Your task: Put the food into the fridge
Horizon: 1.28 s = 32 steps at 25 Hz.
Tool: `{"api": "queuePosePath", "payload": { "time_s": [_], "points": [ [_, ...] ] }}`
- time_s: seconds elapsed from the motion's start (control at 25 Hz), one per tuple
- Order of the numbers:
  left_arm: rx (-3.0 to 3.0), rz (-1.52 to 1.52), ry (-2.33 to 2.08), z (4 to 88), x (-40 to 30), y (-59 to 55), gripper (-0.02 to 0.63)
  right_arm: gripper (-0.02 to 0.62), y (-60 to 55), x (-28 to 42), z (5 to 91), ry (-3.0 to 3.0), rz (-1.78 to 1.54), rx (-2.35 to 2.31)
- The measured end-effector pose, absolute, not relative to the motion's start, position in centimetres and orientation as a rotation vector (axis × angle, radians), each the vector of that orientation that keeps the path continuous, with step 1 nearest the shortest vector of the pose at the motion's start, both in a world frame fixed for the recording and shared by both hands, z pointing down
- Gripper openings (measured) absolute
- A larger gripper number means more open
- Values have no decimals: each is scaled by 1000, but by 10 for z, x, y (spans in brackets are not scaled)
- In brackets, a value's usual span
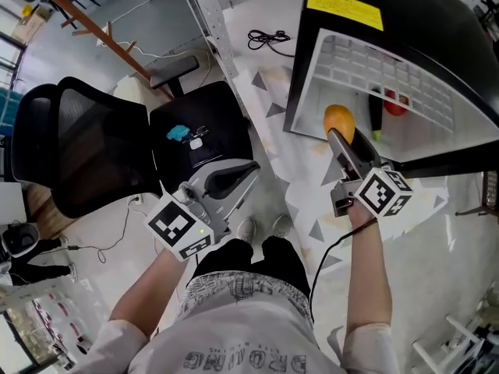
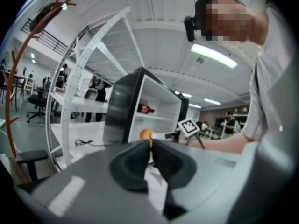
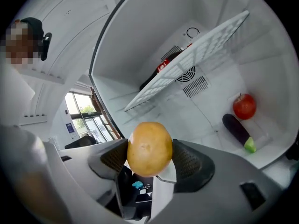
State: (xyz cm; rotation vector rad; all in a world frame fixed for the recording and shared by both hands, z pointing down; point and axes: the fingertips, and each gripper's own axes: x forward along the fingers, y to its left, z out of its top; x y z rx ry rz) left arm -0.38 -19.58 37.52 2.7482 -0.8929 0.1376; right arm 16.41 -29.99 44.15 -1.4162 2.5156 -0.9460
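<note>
Right tongs [image 3: 149,157] are clamped on the potato [image 3: 149,148], one dark ribbed pad pressed against each side of it, and the potato bulges up above both pads. From the head view it sits right at the open front of the black fridge [image 1: 437,37], below the white wire shelf [image 1: 374,68] and level with the lower compartment. Further inside that compartment, a red apple [image 3: 244,106] rests on the white floor, and a dark eggplant [image 3: 237,130] lies just beside it, its green end pointing toward the opening. Both are well apart from the potato and the tongs. Up on the wire shelf lies a dark bottle with a red label [image 3: 161,71], on its side near the back wall. Over on the other side, the left tongs [image 2: 150,154] are closed, the two black pads meeting with nothing between them. They are held low by the person's waist, well back from the fridge and pointing roughly toward it. The left gripper view catches the potato as a small orange spot beyond the pad tips, next to the right gripper's marker cube [image 2: 188,126]. A black office chair [image 1: 93,146] stands off to the person's left, with a small blue object on its seat.
</note>
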Motion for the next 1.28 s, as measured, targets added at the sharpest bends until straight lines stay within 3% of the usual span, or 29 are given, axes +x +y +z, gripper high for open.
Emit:
{"api": "queuePosePath", "payload": {
  "time_s": [1.28],
  "points": [
    [2782, 119, -926, 442, 0, -219, 6, 291, -446, 149, 510, 2852, -610, -1637]
  ]
}}
